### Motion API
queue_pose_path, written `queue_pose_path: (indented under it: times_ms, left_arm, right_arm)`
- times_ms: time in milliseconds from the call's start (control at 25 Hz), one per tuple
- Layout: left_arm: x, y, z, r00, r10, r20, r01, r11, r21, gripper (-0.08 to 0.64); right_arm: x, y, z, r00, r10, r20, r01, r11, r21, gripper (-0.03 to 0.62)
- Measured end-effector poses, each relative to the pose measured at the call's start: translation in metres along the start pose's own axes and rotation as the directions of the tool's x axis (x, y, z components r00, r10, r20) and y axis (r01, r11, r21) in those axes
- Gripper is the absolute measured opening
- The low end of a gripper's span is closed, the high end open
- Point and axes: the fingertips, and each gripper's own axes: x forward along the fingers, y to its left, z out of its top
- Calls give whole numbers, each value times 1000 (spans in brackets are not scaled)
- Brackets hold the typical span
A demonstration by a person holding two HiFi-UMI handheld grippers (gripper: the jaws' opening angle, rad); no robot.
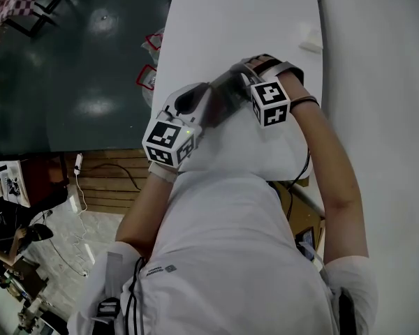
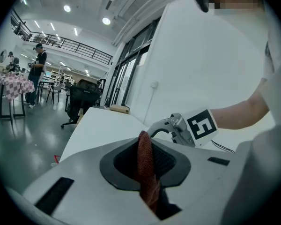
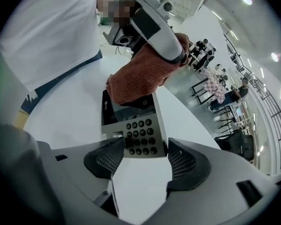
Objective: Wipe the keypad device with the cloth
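Keypad device [image 3: 135,131] strikes me as a light, stiff plastic box that would skate on the smooth white surface [image 1: 230,19] under a wiping push. I would steady it by its two long side edges at the key end, staying off the buttons and the glass. It lies on the surface just ahead of my right tool [image 3: 144,150], whose jaws stand wide apart on either side of its lower end without appearing to press it. Its body is pale grey, with a dark screen at the far end and rows of round dark keys nearer me. My left tool [image 2: 149,158] is clamped on the soft rust-brown cloth [image 3: 140,76], which drapes over the screen end.
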Motion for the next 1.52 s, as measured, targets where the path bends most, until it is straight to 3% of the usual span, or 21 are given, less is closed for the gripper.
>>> queue_pose_path:
  times_ms: [160,280,520,720,1040,1320,1400,1520]
  left_arm:
    - [7,4,-12,1000,11,-16,-11,1000,8,35]
    - [10,8,-16,1000,21,-23,-21,1000,10,35]
    - [17,20,-21,998,59,-27,-57,997,56,35]
    - [23,29,-21,997,73,-16,-72,994,78,35]
    - [25,34,-18,994,96,44,-101,987,122,35]
    - [21,34,-21,992,110,62,-117,984,133,35]
    - [21,35,-28,993,113,46,-118,983,141,35]
    - [21,39,-50,992,122,-10,-121,987,107,35]
  right_arm:
    - [7,4,-3,1000,7,-10,-8,999,-36,255]
    - [6,3,-2,1000,3,-4,-3,1000,-9,255]
    - [5,4,-3,1000,-22,-21,24,994,110,255]
    - [3,10,0,997,-58,-55,69,968,241,253]
    - [-1,17,3,985,-72,-156,136,881,453,253]
    - [1,17,5,976,-67,-208,174,817,549,253]
    - [1,15,5,976,-81,-202,187,786,589,253]
    - [-2,10,6,978,-116,-173,204,711,673,253]
